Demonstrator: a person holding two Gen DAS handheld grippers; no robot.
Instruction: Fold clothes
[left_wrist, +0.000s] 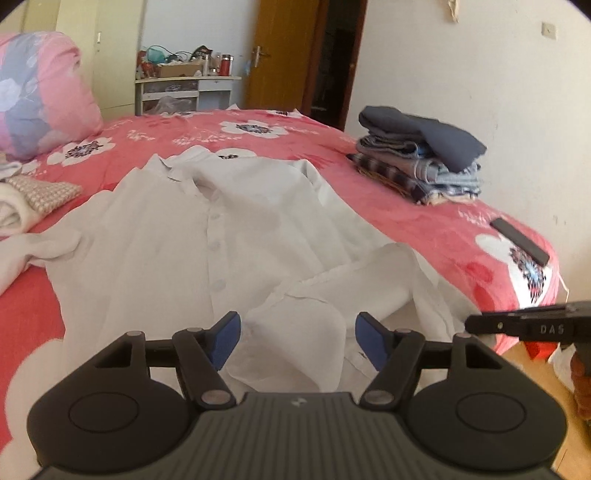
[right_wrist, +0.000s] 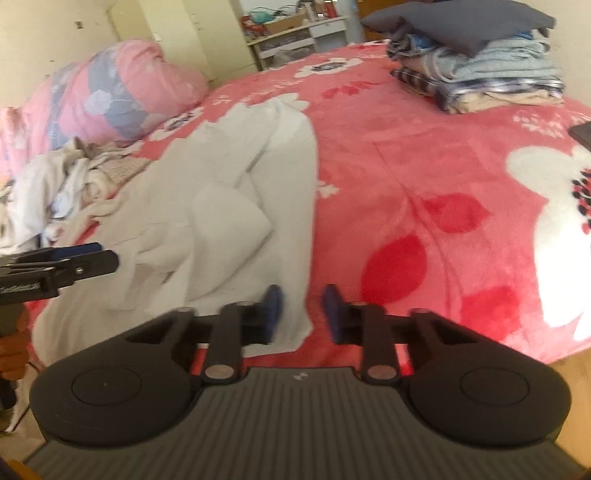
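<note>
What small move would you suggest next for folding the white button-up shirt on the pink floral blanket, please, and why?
Probably close the right gripper on the hem corner of the white button-up shirt: the corner lies between its open jaws, and the left gripper hangs open over the hem nearby.

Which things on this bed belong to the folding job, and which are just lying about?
Job: white shirt; stack of folded clothes; unfolded heap; left tool; right tool.

Lying about: pink quilt roll; dark flat object; cluttered white desk; floral bedspread.
</note>
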